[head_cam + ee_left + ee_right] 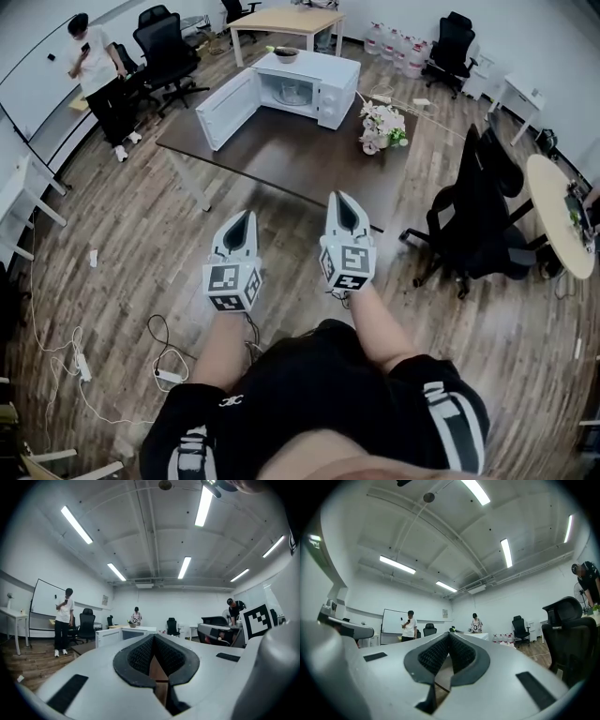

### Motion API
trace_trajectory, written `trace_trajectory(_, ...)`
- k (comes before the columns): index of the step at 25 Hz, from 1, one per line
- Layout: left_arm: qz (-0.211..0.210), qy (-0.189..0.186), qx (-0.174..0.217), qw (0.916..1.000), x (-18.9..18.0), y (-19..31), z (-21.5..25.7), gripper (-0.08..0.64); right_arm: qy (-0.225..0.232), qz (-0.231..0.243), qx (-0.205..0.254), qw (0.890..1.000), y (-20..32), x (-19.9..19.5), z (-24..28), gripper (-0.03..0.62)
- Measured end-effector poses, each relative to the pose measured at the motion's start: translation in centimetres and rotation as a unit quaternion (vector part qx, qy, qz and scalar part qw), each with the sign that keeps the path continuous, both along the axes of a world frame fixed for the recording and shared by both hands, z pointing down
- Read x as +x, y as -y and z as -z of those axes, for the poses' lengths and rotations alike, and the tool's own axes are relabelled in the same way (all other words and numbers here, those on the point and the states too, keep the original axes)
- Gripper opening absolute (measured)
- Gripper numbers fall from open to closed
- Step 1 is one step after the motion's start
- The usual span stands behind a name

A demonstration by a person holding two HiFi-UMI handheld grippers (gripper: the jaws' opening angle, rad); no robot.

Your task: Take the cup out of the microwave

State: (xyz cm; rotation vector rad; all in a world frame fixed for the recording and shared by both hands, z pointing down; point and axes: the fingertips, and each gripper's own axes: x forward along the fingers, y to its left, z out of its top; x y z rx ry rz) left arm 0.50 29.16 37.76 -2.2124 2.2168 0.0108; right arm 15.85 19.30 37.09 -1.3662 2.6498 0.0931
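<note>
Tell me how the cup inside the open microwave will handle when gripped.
The cup looks clear, probably glass, so it is likely rigid, breakable and somewhat slippery in a grip. It appears wider than tall, so it is probably steady when nudged. It is too small here to judge its weight.

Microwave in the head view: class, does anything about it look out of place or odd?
The microwave has its door wide open with a cup inside, and a bowl sits on top. Nothing looks spilled or damaged.
</note>
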Motion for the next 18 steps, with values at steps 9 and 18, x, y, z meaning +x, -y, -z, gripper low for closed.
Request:
trace_trajectory(9,-0.004,0.014,-0.004,0.9999,-3.7,1.6,-1.2,0.003,-0.021,-0.016,0.015,1.000,1.3,-4.0,-0.9,0.000)
trace_trajectory(18,-0.014,0.019,-0.001,0.9997,-8.6,11.1,-2.4,0.003,-0.023,-0.027,0.019,0.999,10.4,-8.4,-1.7,0.000)
